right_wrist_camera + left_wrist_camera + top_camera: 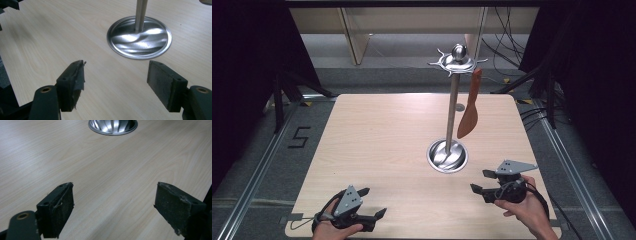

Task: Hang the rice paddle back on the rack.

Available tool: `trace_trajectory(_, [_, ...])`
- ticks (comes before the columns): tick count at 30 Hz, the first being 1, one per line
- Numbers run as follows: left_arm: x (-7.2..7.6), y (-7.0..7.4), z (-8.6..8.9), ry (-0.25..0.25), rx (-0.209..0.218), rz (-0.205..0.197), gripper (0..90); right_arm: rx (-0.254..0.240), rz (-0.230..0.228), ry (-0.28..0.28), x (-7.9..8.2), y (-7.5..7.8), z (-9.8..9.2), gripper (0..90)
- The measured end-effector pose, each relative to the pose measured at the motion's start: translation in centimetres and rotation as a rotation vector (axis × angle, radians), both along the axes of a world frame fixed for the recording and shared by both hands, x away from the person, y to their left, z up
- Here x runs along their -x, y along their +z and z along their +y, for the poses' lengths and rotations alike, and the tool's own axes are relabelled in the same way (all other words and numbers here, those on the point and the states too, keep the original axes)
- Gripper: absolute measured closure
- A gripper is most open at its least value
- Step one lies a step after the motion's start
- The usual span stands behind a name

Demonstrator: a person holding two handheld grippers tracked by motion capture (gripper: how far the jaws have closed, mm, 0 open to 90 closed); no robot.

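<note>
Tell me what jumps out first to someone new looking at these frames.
The tall shiny metal stand with a round dished base and a spiked hook crown rises right of the pale wooden table's middle. A reddish-brown wooden spatula hangs blade-down from a hook on its right side. Near the front edge, the left gripper and right gripper sit in the person's hands, jaws open with nothing between them.

We read one marking: a black numeral "5" [299,137] on the grey floor [257,150] left of the table [382,145]. We find no other legible text, label or brand.
</note>
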State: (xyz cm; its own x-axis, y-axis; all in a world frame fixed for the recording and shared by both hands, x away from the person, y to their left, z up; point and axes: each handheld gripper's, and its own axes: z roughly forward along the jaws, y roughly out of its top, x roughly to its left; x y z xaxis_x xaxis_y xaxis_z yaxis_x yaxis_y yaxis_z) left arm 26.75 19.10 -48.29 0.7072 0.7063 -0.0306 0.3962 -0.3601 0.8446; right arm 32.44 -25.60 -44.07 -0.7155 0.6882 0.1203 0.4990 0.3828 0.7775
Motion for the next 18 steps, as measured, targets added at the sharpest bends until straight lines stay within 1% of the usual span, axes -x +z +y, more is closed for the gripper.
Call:
trace_trajectory(1, [0.0, 0.0, 0.0, 0.0, 0.001, 0.0, 14.9, -0.008, 0.009, -0.021, 0.2, -0.2, 0.0, 31.0])
trace_trajectory(3, [0.0, 0.0, 0.0, -0.003, 0.005, 0.0, 14.9, -0.001, 0.023, -0.012, 0.4, -0.4, -0.3, 30.9])
trace_trajectory(4, [0.0, 0.0, 0.0, 0.0, 0.005, -0.001, 14.9, 0.001, 0.018, -0.02, 0.5, -0.4, -0.4, 30.8])
trace_trajectory(5, [0.0, -0.1, 0.0, -0.004, 0.005, -0.001, 14.9, 0.001, 0.04, -0.027, 0.7, -0.5, -0.6, 30.8])
trace_trajectory(6, [0.0, -0.1, 0.0, -0.004, 0.004, 0.001, 14.9, 0.009, 0.011, -0.007, 0.5, -0.6, -0.8, 30.7])
trace_trajectory(7, [0.1, -0.1, 0.0, -0.002, 0.007, 0.004, 14.9, 0.005, 0.02, -0.032, 0.8, -0.6, -0.9, 30.7])
trace_trajectory(8, [0.1, -0.1, 0.0, -0.002, 0.007, 0.003, 14.9, 0.001, 0.021, -0.027, 0.8, -0.7, -1.1, 30.7])
trace_trajectory(9, [0.1, -0.1, 0.0, -0.002, 0.006, 0.003, 14.9, -0.008, 0.031, -0.042, 1.1, -0.7, -1.1, 30.6])
trace_trajectory(10, [0.1, -0.1, 0.0, -0.002, 0.007, 0.003, 14.9, 0.004, 0.019, -0.034, 1.0, -0.8, -1.3, 30.6])
trace_trajectory(11, [0.1, -0.1, 0.0, -0.002, 0.007, 0.003, 14.9, -0.001, 0.022, -0.049, 1.2, -0.7, -1.4, 30.6])
trace_trajectory(12, [0.1, -0.1, 0.0, -0.001, 0.007, 0.004, 14.9, 0.0, 0.026, -0.046, 1.3, -0.7, -1.5, 30.6])
trace_trajectory(13, [0.0, -0.1, 0.0, -0.006, 0.004, 0.009, 14.9, 0.015, -0.011, -0.04, 1.2, -0.8, -1.8, 30.6])
trace_trajectory(14, [0.0, -0.1, 0.0, -0.006, 0.004, 0.008, 14.9, 0.004, 0.018, -0.05, 1.5, -0.8, -1.7, 30.5])
trace_trajectory(15, [0.0, -0.1, 0.0, -0.006, 0.004, 0.008, 14.9, 0.001, 0.031, -0.056, 1.7, -0.8, -1.8, 30.4])
trace_trajectory(16, [0.0, -0.1, 0.0, -0.002, 0.0, 0.002, 14.9, -0.002, 0.014, -0.054, 1.7, -1.0, -1.9, 30.4])
trace_trajectory(17, [0.0, -0.1, 0.0, -0.003, -0.004, 0.002, 14.9, 0.017, 0.003, -0.04, 1.7, -1.0, -2.1, 30.3])
trace_trajectory(18, [0.0, -0.1, 0.0, -0.002, -0.003, 0.003, 14.9, 0.004, 0.028, -0.047, 1.9, -1.1, -2.0, 30.3])
